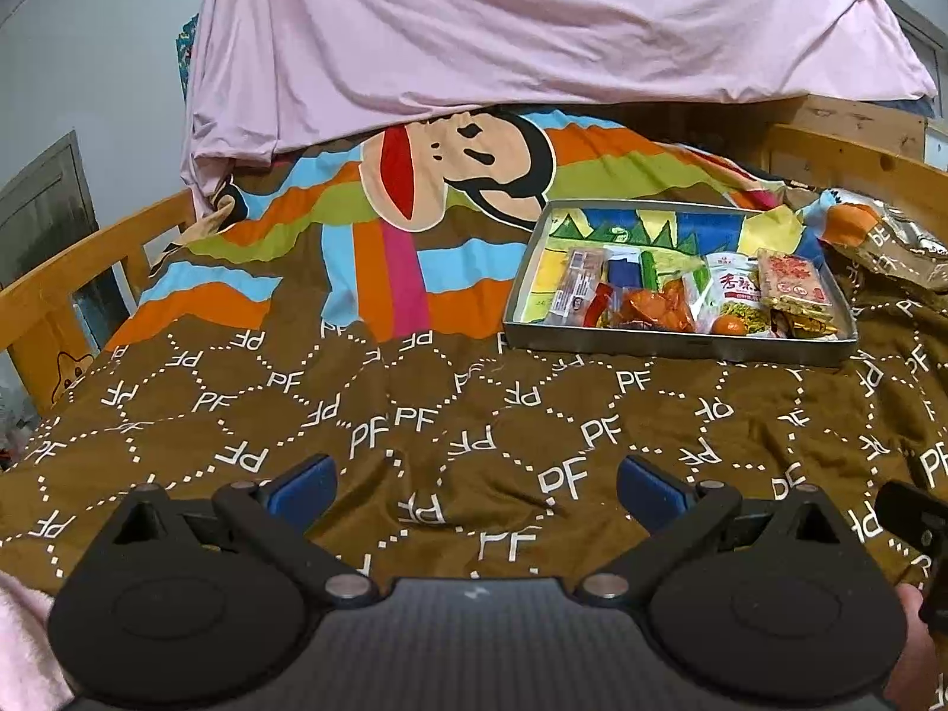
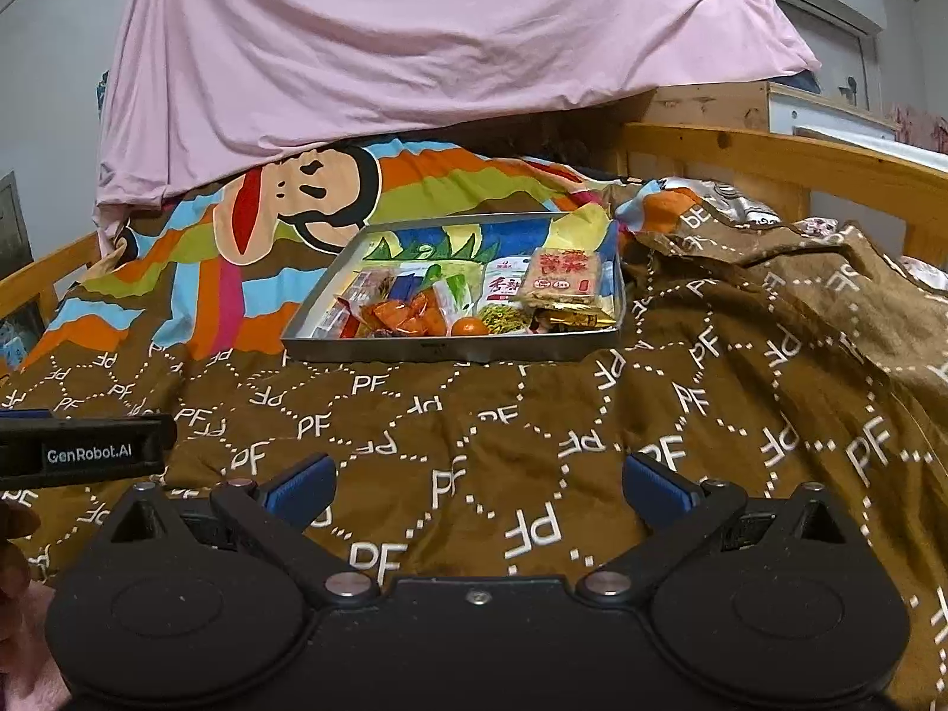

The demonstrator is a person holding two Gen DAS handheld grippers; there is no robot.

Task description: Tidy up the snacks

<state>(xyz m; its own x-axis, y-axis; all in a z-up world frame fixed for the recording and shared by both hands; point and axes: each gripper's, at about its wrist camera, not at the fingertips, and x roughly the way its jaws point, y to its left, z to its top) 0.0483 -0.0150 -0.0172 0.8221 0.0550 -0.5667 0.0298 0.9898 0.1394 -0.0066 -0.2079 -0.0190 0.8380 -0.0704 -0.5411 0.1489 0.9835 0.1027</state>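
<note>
My left claw sat wide apart, holding nothing, low over the brown PF-print quilt on the bed. My right claw was likewise spread wide and empty, just beside it. Ahead lay the metal tray on the quilt, well apart from both claws. Snack packets crowded its near end, a small orange among them. Pink sheet hung behind. Wooden bed rail at right.

Brown patterned quilt, pink sheet, wooden bed rail.
</note>
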